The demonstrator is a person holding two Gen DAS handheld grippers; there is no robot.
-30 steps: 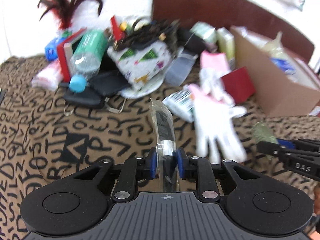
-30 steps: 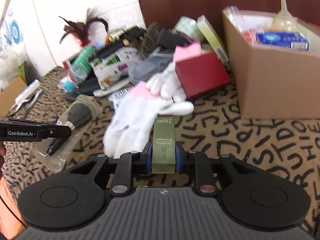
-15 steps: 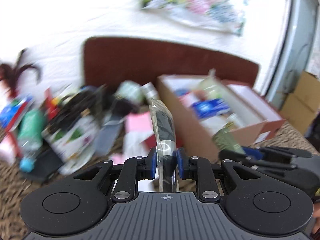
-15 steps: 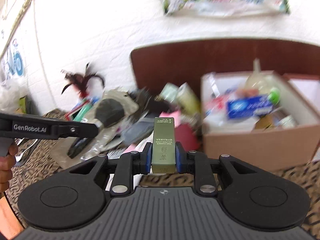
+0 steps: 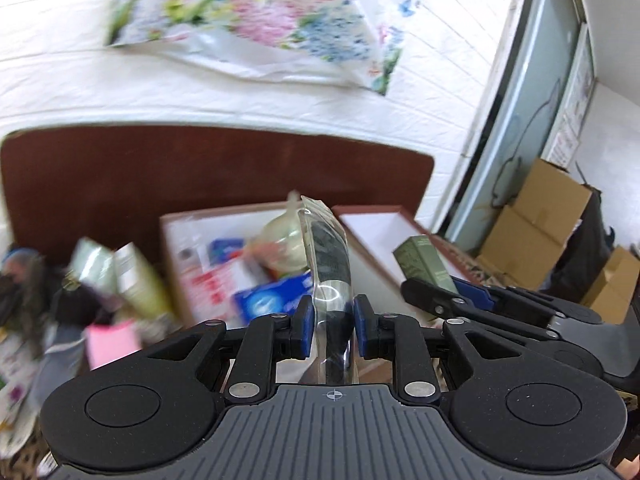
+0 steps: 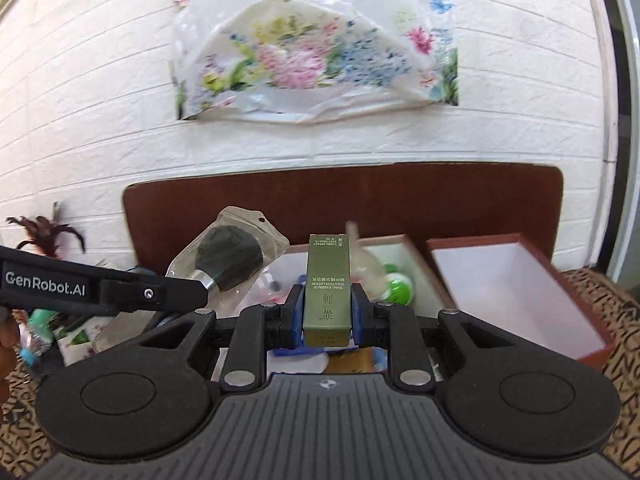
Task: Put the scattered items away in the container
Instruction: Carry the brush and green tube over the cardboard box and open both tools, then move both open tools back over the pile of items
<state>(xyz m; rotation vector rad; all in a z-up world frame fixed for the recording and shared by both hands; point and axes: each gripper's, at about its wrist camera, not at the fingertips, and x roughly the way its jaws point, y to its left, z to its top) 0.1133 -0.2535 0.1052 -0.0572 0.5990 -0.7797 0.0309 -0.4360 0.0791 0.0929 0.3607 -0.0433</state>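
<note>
My left gripper [image 5: 330, 330] is shut on a clear plastic pouch with a black brush inside [image 5: 326, 256], held upright above the open box [image 5: 176, 240]; the pouch also shows in the right wrist view [image 6: 230, 258]. My right gripper [image 6: 326, 316] is shut on an olive-green lotion box [image 6: 327, 284], held upright over the same open box [image 6: 416, 256], which holds several items. The lotion box also shows in the left wrist view [image 5: 426, 266], to the right of my left gripper.
A red lid with a white inside [image 6: 516, 288] lies right of the box. Scattered items [image 5: 120, 280] lie left of it on the patterned cloth [image 6: 624, 344]. A brown headboard [image 6: 400, 196] and a white brick wall stand behind. Cardboard boxes [image 5: 536, 220] stack at far right.
Both grippers have lifted from the cloth with their items and moved right, and now hold them over the open box. Their grips have not changed.
</note>
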